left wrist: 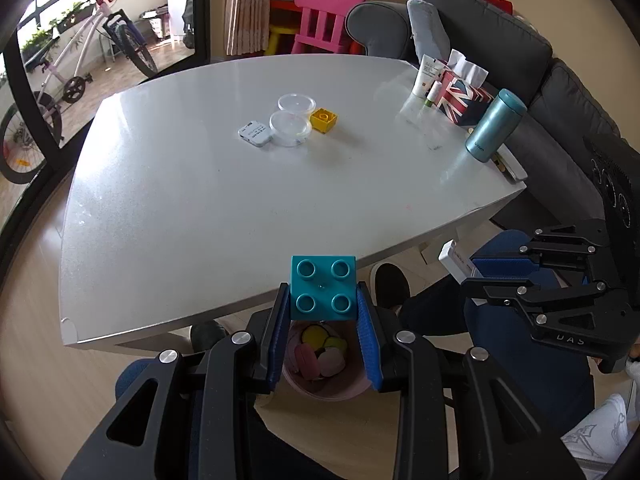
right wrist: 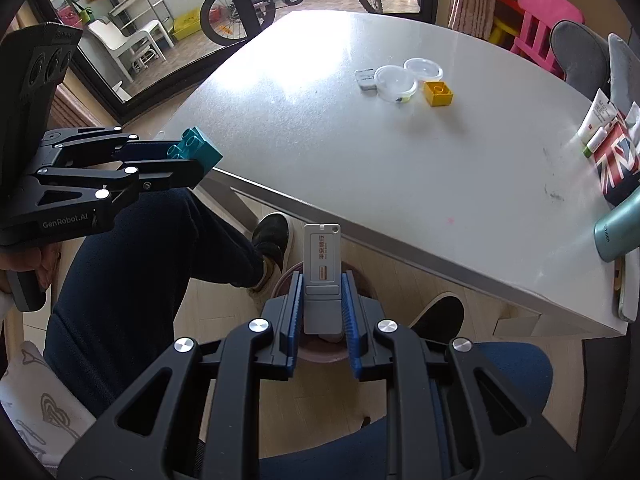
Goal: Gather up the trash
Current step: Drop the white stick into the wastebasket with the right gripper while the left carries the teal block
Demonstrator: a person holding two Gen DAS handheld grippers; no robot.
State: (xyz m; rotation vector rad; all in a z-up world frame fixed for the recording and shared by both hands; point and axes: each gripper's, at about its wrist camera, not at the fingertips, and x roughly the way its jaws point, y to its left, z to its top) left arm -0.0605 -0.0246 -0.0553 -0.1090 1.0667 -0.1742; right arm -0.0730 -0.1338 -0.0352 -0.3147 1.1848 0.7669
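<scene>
While both grippers are held off the near edge of the white table (left wrist: pixel 192 208), a pink bin (left wrist: pixel 326 386) is seen on the floor directly beneath them; inside it, flat rounded pieces in yellow, pink and pale tones are visible, though what they are cannot be told. One teal plastic brick (left wrist: pixel 323 289), square with four round studs, is pinched between the blue ribbed pads of the left gripper (left wrist: pixel 323 312), above the bin's opening. One flat white rectangular device (right wrist: pixel 322 276) bearing a small printed label is clamped upright in the right gripper (right wrist: pixel 322 312), whose pads are pressed against its sides, with the bin's rim just below. Ahead of both grippers, well apart on the smooth, slightly glossy tabletop, four items are grouped: two clear round plastic lids or shallow dishes (left wrist: pixel 291 127), touching one another, one yellow brick (left wrist: pixel 324 120) just beside them, and one small white flat device (left wrist: pixel 256 134) on their other side. Further toward the right gripper's side, one tissue box (left wrist: pixel 464 98) printed with a Union flag pattern is noted, with white tissue standing out of its top, a white tube (left wrist: pixel 426 76) beside it, and one teal metallic cylinder flask (left wrist: pixel 494 124) standing near the table edge.
</scene>
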